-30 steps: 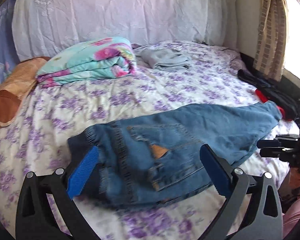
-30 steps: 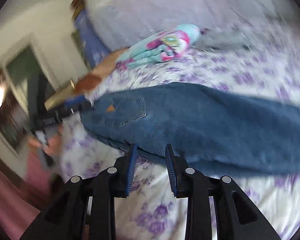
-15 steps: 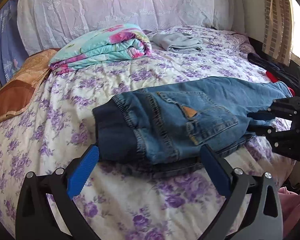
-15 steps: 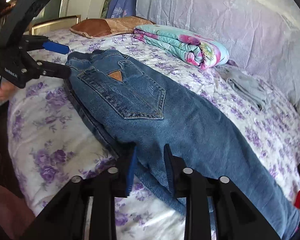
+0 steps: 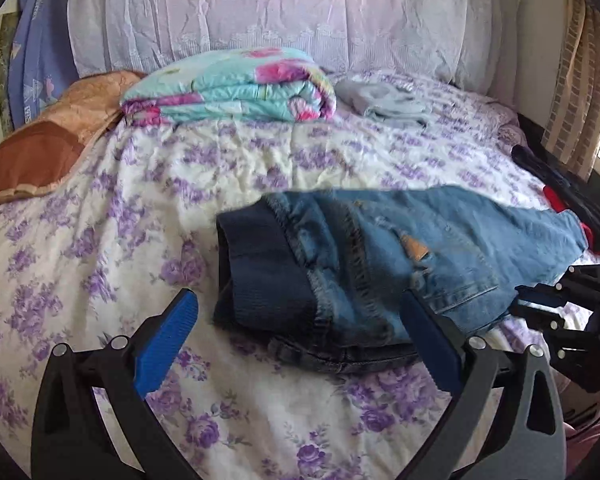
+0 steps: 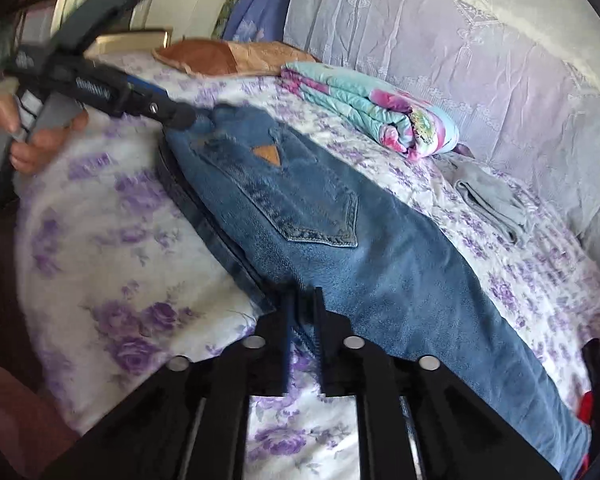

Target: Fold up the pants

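Jeans (image 5: 400, 264) flat on bedspread (image 5: 100, 240)

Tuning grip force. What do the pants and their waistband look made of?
Pants: blue denim, matte, probably cotton; twill weave, faded patches, stitched pocket, tan patch. Waistband: dark navy ribbed knit, likely stretchy; fine parallel ribs, no denim grain. Fibre content cannot be told by sight.

Bed: a bed (image 5: 100, 240) with a white sheet with purple flowers.
On it: blue jeans (image 5: 380, 264), a folded bright blanket (image 5: 236, 88), a brown pillow (image 5: 52, 144), grey folded cloth (image 5: 388, 100).
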{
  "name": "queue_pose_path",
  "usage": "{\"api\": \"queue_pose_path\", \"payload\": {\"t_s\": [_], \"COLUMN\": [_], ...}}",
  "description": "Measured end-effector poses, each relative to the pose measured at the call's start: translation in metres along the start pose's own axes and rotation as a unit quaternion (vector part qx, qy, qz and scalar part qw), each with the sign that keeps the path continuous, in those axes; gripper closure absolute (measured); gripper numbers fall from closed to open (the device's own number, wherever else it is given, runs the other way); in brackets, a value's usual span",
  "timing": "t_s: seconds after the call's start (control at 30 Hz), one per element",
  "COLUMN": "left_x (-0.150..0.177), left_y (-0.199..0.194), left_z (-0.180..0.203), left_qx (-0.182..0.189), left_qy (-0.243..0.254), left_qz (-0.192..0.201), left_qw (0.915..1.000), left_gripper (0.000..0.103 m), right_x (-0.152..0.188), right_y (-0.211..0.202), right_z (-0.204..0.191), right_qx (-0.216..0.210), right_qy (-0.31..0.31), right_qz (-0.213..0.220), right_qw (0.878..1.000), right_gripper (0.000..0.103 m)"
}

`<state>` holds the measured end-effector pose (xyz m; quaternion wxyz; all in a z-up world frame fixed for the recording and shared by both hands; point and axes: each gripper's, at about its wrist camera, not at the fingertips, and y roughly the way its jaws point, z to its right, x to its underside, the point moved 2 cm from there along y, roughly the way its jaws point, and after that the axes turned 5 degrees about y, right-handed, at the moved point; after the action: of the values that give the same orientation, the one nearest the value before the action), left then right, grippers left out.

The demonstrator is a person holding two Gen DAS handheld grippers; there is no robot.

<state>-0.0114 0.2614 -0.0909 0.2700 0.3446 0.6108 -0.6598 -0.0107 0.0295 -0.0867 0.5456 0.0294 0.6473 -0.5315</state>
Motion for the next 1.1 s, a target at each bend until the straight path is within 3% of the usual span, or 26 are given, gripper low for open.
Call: {"api": "queue_pose_path", "payload": {"t_s": [0.03,0.13,0.2,0.23,0.27,0.33,0.4,0.47,0.57,0.7,0.8,0.83,0.97,1.07,1.1], "left_x": [-0.005,-0.021,-0.027,-0.026,-0.020,-0.004,0.004,-0.010,-0.045,-0.068,-0.050,-0.041,-0.025,-0.025,-0.027], "left_y": [-0.006,-0.013,-0.006,0.003,0.021,0.051,0.051,0.037,0.019,0.046,0.091,0.099,0.094,0.094,0.096], "left_z": [0.004,0.028,0.049,0.059,0.071,0.080,0.085,0.088,0.098,0.123,0.140,0.141,0.145,0.139,0.137], "left_qx": [0.008,0.048,0.092,0.108,0.110,0.070,0.047,0.074,0.109,0.167,0.181,0.175,0.166,0.194,0.202], "left_qy": [0.002,0.019,0.036,0.045,0.063,0.089,0.117,0.121,0.109,0.098,0.098,0.101,0.148,0.125,0.120], "left_qz": [0.014,0.047,0.054,0.044,0.010,-0.059,-0.061,-0.059,-0.010,-0.021,-0.102,-0.113,-0.076,-0.072,-0.071], "left_qw": [0.9999,0.9975,0.9936,0.9922,0.9920,0.9918,0.9901,0.9882,0.9881,0.9809,0.9732,0.9728,0.9720,0.9703,0.9695], "left_gripper": [0.004,0.004,0.004,0.004,0.004,0.004,0.004,0.004,0.004,0.004,0.004,0.004,0.004,0.004,0.004], "right_x": [-0.004,-0.002,0.012,0.022,0.032,0.034,0.028,0.016,-0.014,-0.047,-0.061,-0.063,-0.058,-0.055,-0.057], "right_y": [-0.010,-0.013,0.009,0.024,0.033,0.026,0.016,0.005,0.006,0.029,0.059,0.070,0.110,0.116,0.110], "right_z": [0.013,0.043,0.063,0.069,0.076,0.083,0.093,0.112,0.138,0.163,0.176,0.179,0.178,0.161,0.152], "right_qx": [-0.004,-0.008,-0.023,-0.034,-0.052,-0.079,-0.106,-0.122,-0.130,-0.131,-0.138,-0.143,-0.176,-0.209,-0.215], "right_qy": [0.033,0.108,0.165,0.184,0.202,0.215,0.231,0.250,0.248,0.223,0.207,0.206,0.191,0.164,0.145], "right_qz": [0.018,0.025,-0.040,-0.088,-0.108,-0.099,-0.098,-0.075,-0.051,-0.045,-0.074,-0.087,-0.161,-0.190,-0.183], "right_qw": [0.999,0.994,0.985,0.978,0.972,0.968,0.962,0.958,0.959,0.965,0.966,0.964,0.952,0.945,0.948], "right_gripper": [0.072,0.064,0.059,0.056,0.056,0.056,0.055,0.049,0.048,0.038,0.038,0.038,0.038,0.038,0.038]}}
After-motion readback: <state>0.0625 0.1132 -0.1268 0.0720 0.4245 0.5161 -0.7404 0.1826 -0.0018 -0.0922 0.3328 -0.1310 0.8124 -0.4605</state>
